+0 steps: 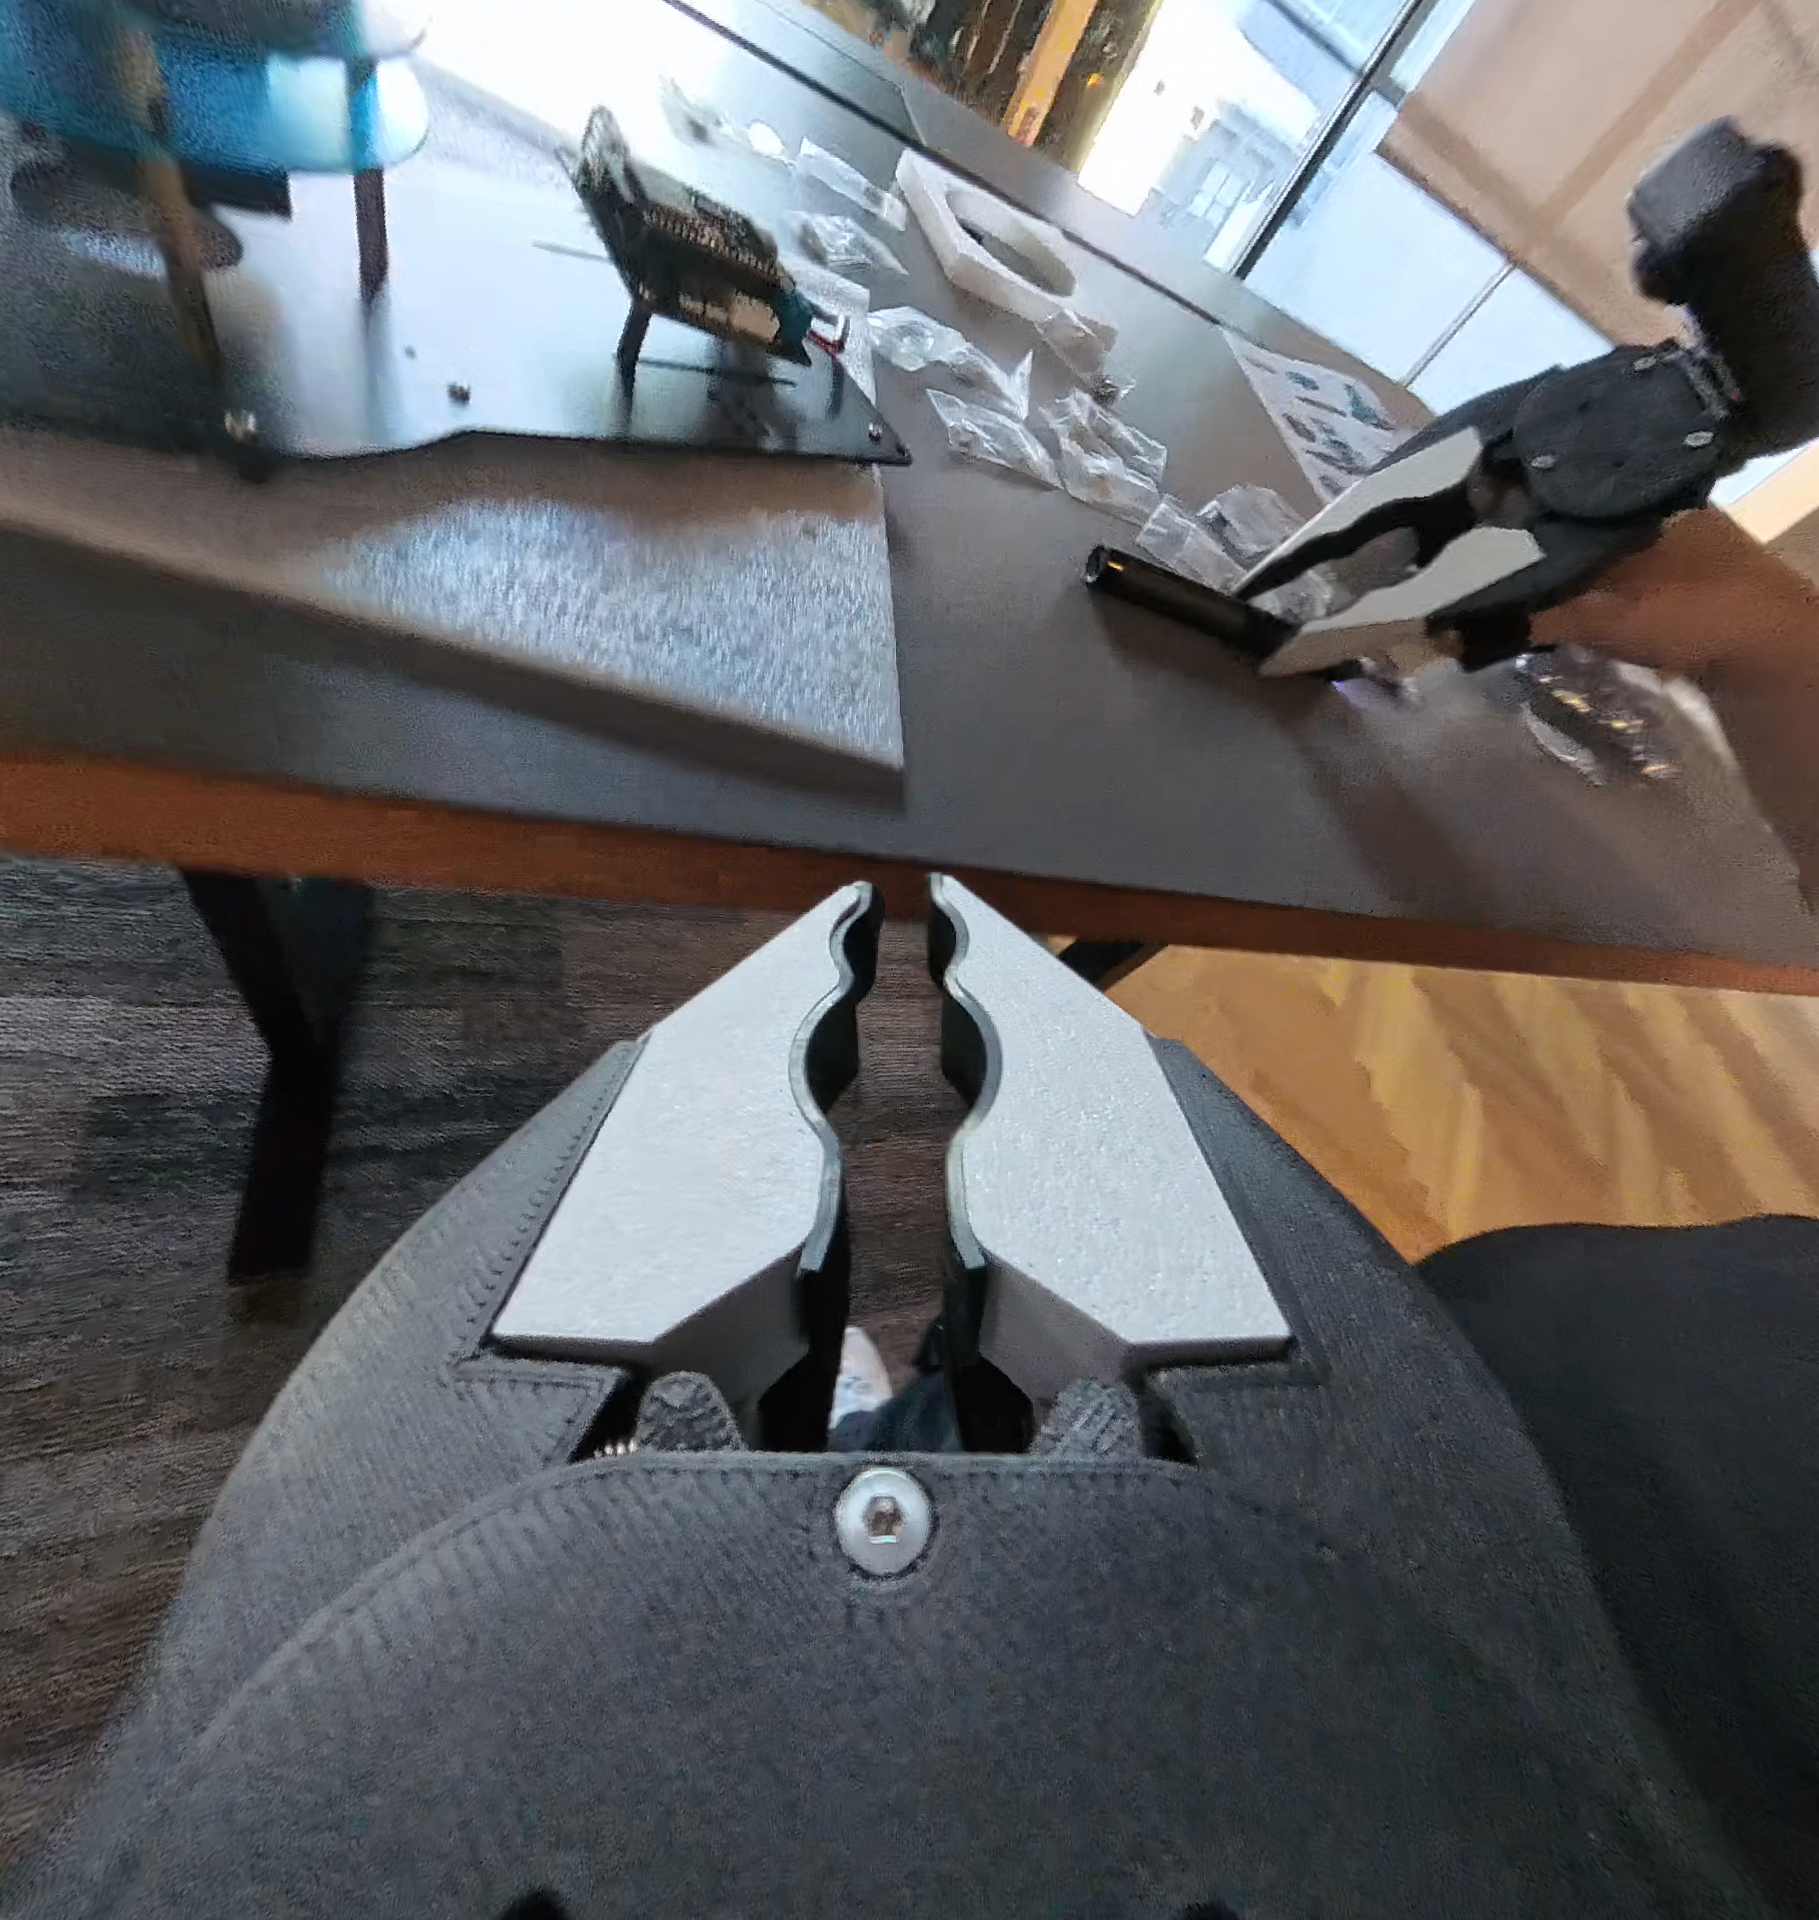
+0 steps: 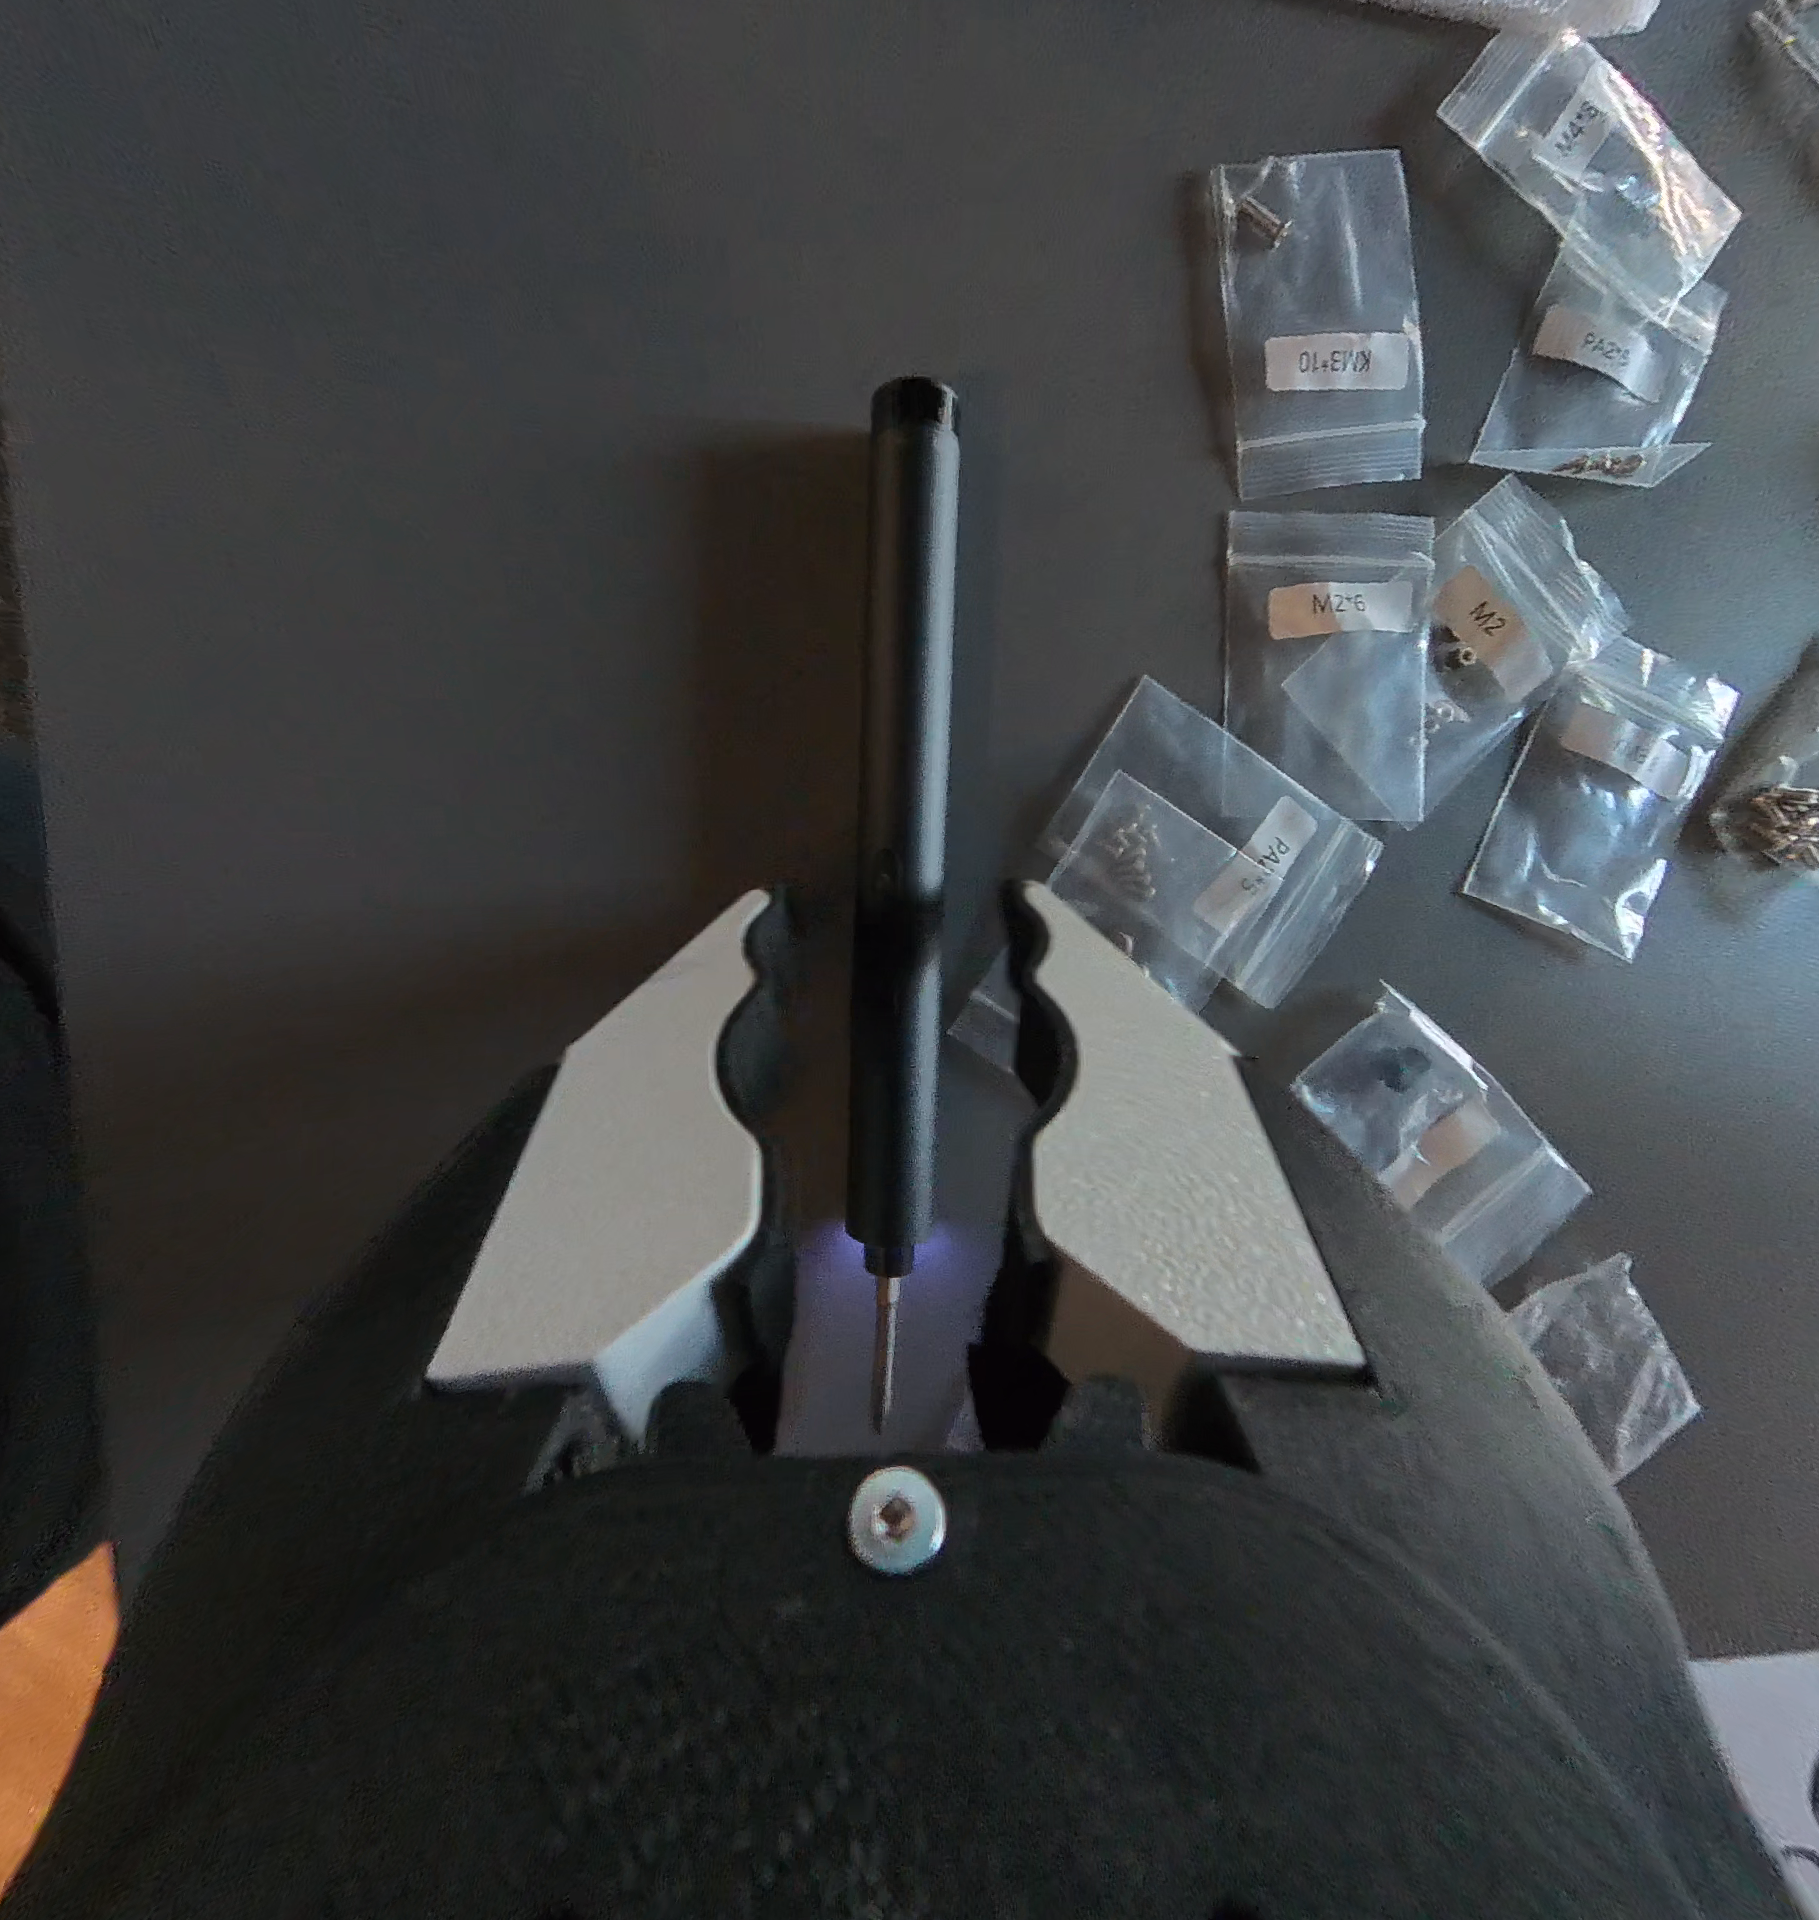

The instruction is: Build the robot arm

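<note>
The right claw (image 2: 889, 914) stands wide over the dark tabletop (image 2: 469, 416), its two pale fingers either side of a black pen-shaped electric screwdriver (image 2: 900, 831) without touching it; the tool lies flat between them, its thin bit pointing back toward the claw's body with a faint violet glow at the bit's root. Just to the right lie many small clear zip bags (image 2: 1320, 343), most bearing a pale sticker; several hold little screws, one holds dark small parts, and others look nearly empty. A printed sheet (image 2: 1798, 1766) shows at the near right corner. The left claw (image 1: 900, 904) is narrowed to a slim gap and holds nothing, hanging below the tabletop's wooden edge (image 1: 572, 831), above the floor. Farther off on the tabletop lie a grey mat (image 1: 572, 623), a black circuit assembly on legs (image 1: 687, 249) and a white foam frame (image 1: 998, 239).
</note>
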